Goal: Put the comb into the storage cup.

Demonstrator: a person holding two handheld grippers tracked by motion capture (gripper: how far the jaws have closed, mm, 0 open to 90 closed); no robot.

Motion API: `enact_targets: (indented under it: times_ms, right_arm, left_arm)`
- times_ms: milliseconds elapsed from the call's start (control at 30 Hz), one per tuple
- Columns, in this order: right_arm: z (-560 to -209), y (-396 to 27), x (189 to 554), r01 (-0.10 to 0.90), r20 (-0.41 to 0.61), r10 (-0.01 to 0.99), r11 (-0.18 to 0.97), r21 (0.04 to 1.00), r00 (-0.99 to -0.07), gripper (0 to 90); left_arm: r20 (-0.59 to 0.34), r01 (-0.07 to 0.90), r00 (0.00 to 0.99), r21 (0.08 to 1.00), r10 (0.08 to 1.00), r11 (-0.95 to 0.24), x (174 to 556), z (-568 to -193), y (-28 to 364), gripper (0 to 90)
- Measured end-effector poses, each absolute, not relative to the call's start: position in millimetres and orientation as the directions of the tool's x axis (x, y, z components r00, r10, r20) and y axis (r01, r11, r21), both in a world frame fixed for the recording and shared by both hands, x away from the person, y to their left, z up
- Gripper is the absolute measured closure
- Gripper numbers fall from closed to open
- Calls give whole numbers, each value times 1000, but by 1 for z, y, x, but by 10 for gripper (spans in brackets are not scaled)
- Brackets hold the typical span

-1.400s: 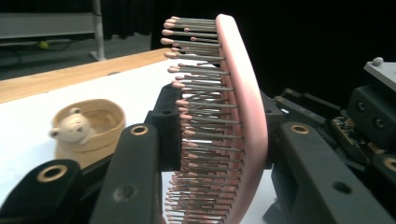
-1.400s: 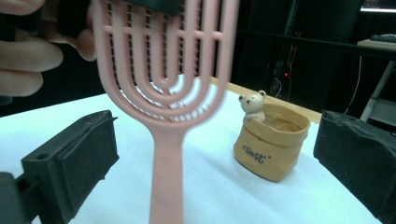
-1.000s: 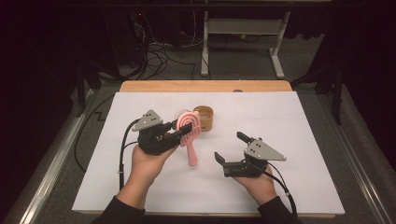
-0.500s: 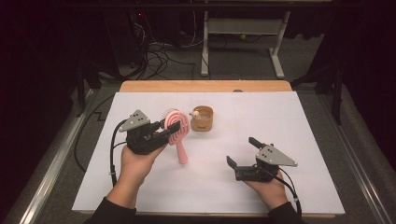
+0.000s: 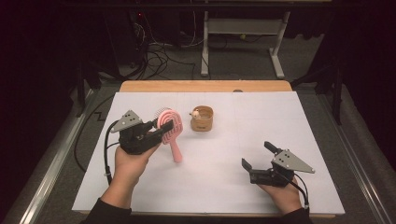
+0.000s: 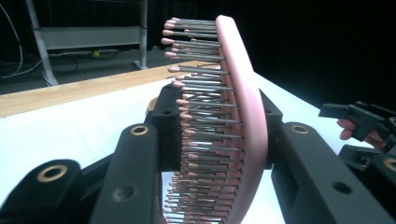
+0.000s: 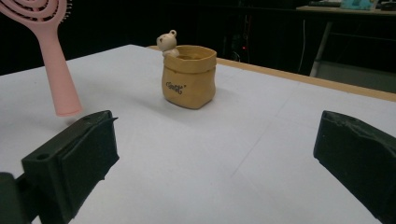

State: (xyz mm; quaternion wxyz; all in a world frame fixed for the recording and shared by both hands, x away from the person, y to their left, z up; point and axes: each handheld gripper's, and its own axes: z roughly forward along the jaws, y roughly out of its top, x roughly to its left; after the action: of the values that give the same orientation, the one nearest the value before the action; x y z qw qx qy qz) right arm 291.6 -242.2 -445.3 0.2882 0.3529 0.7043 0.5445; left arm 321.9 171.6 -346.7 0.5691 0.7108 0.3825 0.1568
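So the left claw (image 5: 163, 129) is clamped on the head of the pink brush (image 5: 169, 133) – handle hanging down toward the counter (image 5: 219, 186), tip just off it from the looks of it. Since a second ago the brush has drifted left in the frame, away from the little tan pot (image 5: 202, 118) it was right beside, so now there's a clear gap between them. The right claw (image 5: 258, 156) has slid to the lower right and sits low, jaws wide open, holding nothing – my guess is it's just getting out of the way while the left does the carrying.
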Motion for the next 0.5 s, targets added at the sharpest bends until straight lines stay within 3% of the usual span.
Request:
enact_targets:
  times_ms: [500]
  right_arm:
    - [-449, -272, 281, 194, -29, 843, 157, 968, -538, 3]
  left_arm:
    - [-203, 359, 635, 932, 745, -52, 324, -345, 179, 630]
